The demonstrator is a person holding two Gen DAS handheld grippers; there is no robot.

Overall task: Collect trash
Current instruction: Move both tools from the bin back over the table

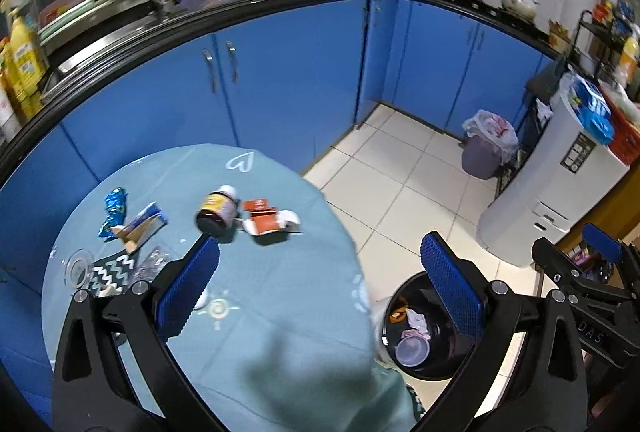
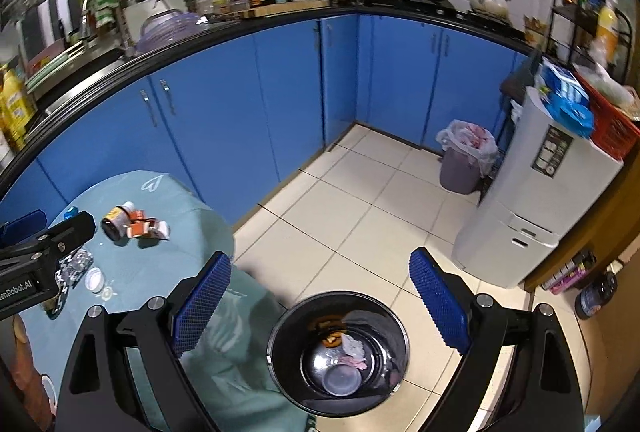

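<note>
My left gripper (image 1: 320, 280) has its jaws spread wide with nothing between them; its blue ridged pads (image 1: 188, 288) frame the near edge of the round table (image 1: 260, 312) on one side and the black trash bin (image 1: 424, 364) on the other. My right gripper (image 2: 320, 304) is also wide open and empty, hanging above the floor with the black trash bin (image 2: 340, 352) sitting between and below its fingers.

Inside the bin I see a clear round plastic lid (image 2: 342, 380), a crumpled pale tissue (image 2: 354, 348) and an orange-brown scrap (image 2: 332, 340) near the bottom.

On the table, covered in a pale teal cloth, the trash not yet collected lies toward the far side: a dark jar with a yellow label (image 1: 218, 210) tipped on its side, touching an opened orange and white carton (image 1: 270, 220) just beside it. Further left lie a crumpled blue foil wrapper (image 1: 114, 212) and a flattened blue and tan box (image 1: 140, 226), close together. Nearer me on that side are a clear glass dish (image 1: 78, 268), a black and white zigzag packet (image 1: 110, 272) and a clear crinkled plastic piece (image 1: 154, 264). A small white round cap (image 2: 96, 278) sits on the cloth in the right wrist view.

Beyond the table run blue kitchen cabinets (image 1: 280, 72), and a lined grey waste basket (image 1: 486, 148) stands by a white appliance (image 1: 560, 184).
</note>
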